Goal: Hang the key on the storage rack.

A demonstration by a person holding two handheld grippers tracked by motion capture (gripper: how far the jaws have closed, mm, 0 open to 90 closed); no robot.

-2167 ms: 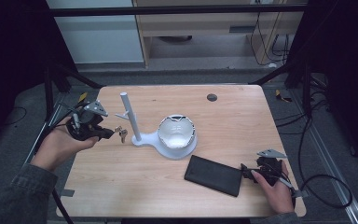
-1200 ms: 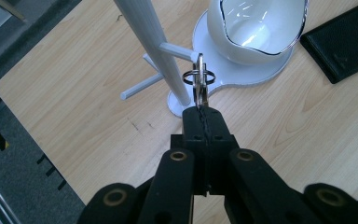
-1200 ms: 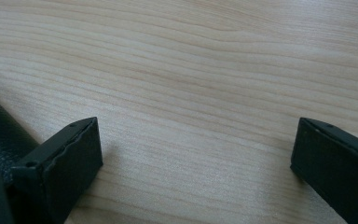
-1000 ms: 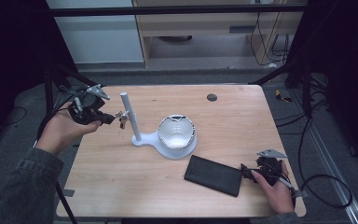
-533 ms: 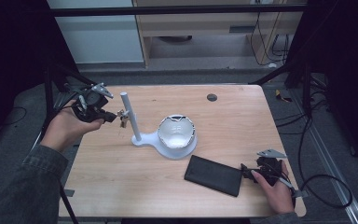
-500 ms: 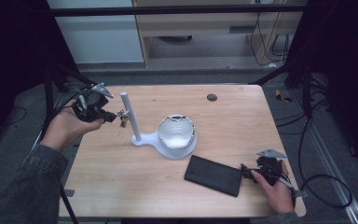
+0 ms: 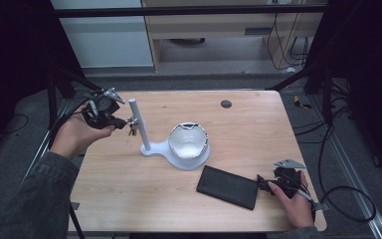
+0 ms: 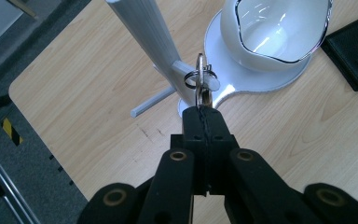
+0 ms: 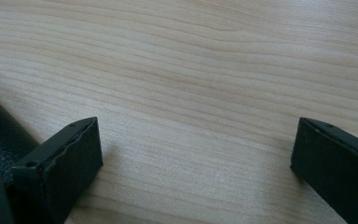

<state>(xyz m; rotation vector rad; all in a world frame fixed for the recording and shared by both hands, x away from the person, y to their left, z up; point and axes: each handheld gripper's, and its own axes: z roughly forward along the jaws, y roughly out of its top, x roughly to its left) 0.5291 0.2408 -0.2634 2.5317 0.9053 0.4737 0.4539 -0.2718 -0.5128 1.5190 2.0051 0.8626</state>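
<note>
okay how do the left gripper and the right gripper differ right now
The left gripper is shut on a key ring at the white stand's peg; the right gripper is open, holding nothing. The left is raised; the right sits low beside the black wallet. Both have black jaws.

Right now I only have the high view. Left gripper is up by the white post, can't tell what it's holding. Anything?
Observer: Yes. In the left gripper view the left gripper is shut on a key ring, and the ring is looped over a short peg sticking out of the white post.
Operator: Is the right one gripping the black case?
Observer: No. In the right gripper view its jaws stand wide apart over bare table; the black case sits just beside one jaw, outside the gap.
Operator: Anything in the white bowl?
Observer: The left gripper view looks partly into the white bowl; the part it shows looks empty.
</note>
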